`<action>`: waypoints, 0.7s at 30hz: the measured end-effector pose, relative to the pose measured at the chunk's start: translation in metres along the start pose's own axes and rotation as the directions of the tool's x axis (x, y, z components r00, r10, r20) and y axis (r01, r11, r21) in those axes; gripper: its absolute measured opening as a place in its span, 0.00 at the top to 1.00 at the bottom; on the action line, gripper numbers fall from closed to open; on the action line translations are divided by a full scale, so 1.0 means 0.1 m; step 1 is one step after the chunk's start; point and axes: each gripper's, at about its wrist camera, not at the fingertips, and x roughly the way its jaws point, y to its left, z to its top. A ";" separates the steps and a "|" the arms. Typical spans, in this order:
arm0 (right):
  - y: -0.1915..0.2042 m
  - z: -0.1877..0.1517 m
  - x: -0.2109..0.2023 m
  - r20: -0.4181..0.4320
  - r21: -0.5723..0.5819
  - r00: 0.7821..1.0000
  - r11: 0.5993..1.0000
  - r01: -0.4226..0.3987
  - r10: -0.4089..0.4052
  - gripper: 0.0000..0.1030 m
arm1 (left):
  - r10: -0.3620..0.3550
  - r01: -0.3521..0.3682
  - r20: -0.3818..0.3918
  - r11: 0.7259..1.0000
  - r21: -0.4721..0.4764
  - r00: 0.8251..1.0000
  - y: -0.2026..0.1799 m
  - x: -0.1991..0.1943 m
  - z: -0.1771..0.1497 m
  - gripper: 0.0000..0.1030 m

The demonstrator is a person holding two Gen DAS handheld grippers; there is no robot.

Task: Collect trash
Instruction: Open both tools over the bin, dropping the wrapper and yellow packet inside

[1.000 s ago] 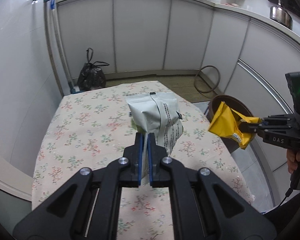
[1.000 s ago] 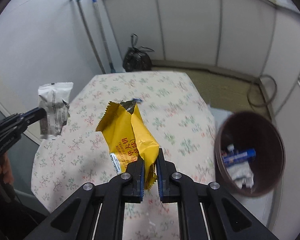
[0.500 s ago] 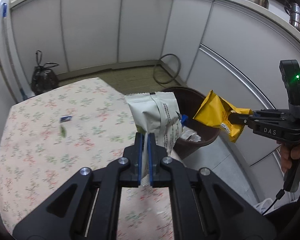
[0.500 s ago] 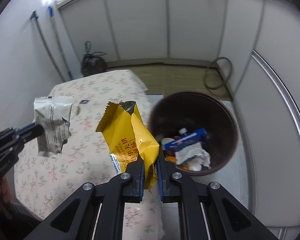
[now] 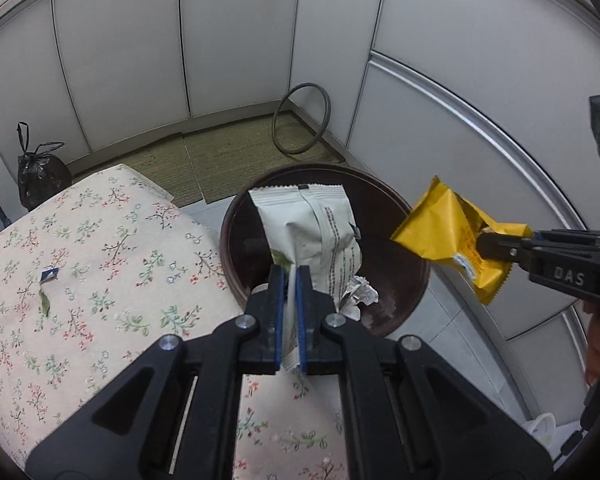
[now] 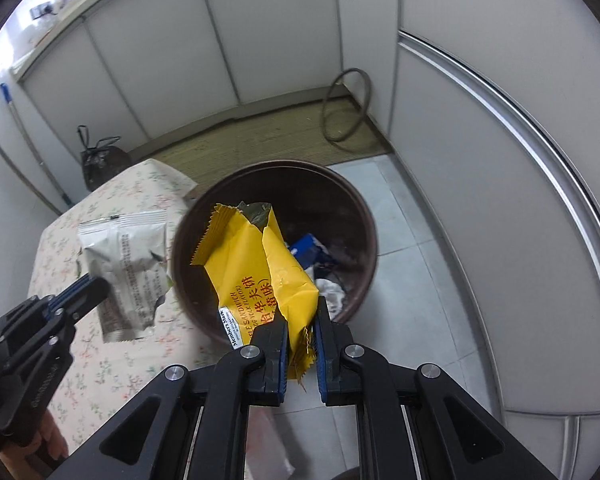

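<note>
My left gripper (image 5: 288, 280) is shut on the bottom edge of a white snack wrapper (image 5: 308, 236), held upright in front of the brown trash bin (image 5: 404, 308). In the right wrist view the same wrapper (image 6: 126, 256) hangs by the bin's left rim, over the table edge. My right gripper (image 6: 302, 320) is shut on a crumpled yellow snack wrapper (image 6: 256, 268), held over the open bin (image 6: 360, 216). That yellow wrapper (image 5: 448, 236) shows at the right of the left wrist view. Several pieces of trash (image 6: 320, 256) lie inside the bin.
A table with a floral cloth (image 5: 80, 280) stands left of the bin, with two small scraps (image 5: 46, 288) on it. A tied black bag (image 5: 40, 176) sits on the floor by the cabinets. A hoop (image 5: 300, 124) leans on the cabinet wall. White cabinet fronts (image 6: 480, 160) curve round the right.
Both grippers have swung right from above the table to the bin, each still holding its wrapper. The bin now fills the middle of both views.
</note>
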 end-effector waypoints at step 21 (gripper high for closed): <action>-0.34 0.09 0.20 0.032 0.195 0.998 0.979 -0.053 0.048 0.48 | 0.011 -0.011 -0.002 0.999 -0.041 1.000 -0.02 0.25 0.08 0.35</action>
